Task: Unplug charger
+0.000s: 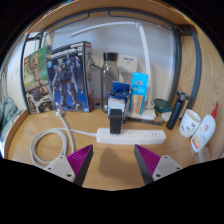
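Observation:
A black charger (116, 118) stands plugged upright in a white power strip (132, 135) that lies across the wooden desk (112, 165). The strip's white cable (45, 142) loops off to the left. My gripper (112, 160) is open, its two purple pads (79, 160) spread wide with only bare desk between them. The charger and strip lie a short way beyond the fingertips, slightly right of centre between them.
Two boxed figure kits (58, 76) lean at the back left. Behind the strip stand a clear bottle (108, 78), a blue-and-white box (139, 85) and a white lamp stem (146, 50). To the right lie a black tool (177, 110) and white bottles (203, 132).

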A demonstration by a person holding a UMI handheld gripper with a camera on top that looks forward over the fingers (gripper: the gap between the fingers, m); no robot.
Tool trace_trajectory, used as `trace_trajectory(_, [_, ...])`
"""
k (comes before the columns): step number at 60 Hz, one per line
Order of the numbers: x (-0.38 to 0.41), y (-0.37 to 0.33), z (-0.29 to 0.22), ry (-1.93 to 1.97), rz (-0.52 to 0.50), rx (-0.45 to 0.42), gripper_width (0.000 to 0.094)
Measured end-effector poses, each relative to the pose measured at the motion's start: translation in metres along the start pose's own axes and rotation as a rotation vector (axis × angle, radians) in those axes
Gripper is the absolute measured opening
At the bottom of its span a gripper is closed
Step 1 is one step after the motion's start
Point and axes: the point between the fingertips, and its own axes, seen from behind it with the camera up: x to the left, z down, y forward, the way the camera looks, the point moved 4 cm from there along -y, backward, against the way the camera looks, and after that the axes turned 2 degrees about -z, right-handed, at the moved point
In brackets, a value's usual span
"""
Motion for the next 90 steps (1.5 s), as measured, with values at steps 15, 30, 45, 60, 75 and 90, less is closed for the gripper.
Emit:
trace_trajectory(15, [-0.012, 0.064, -0.052, -0.003, 0.001, -0.108, 0.0636])
trace_trajectory(30, [-0.01, 0.085, -0.065, 0.019, 0.01, -0.15, 0.0197])
trace_trajectory(45, [-0.011, 0.085, -0.066, 0.031, 0.026, -0.109, 0.0111])
trace_trajectory(60, [-0.062, -0.089, -0.291, 0.022, 0.097, -0.512, 0.0103])
trace_trajectory(75, [-0.166, -0.094, -0.19, 0.046, 0.239, -0.117, 0.0102])
trace_trajectory(90, [-0.206, -0.055, -0.037, 0.176, 0.188, 0.318, 0.0104])
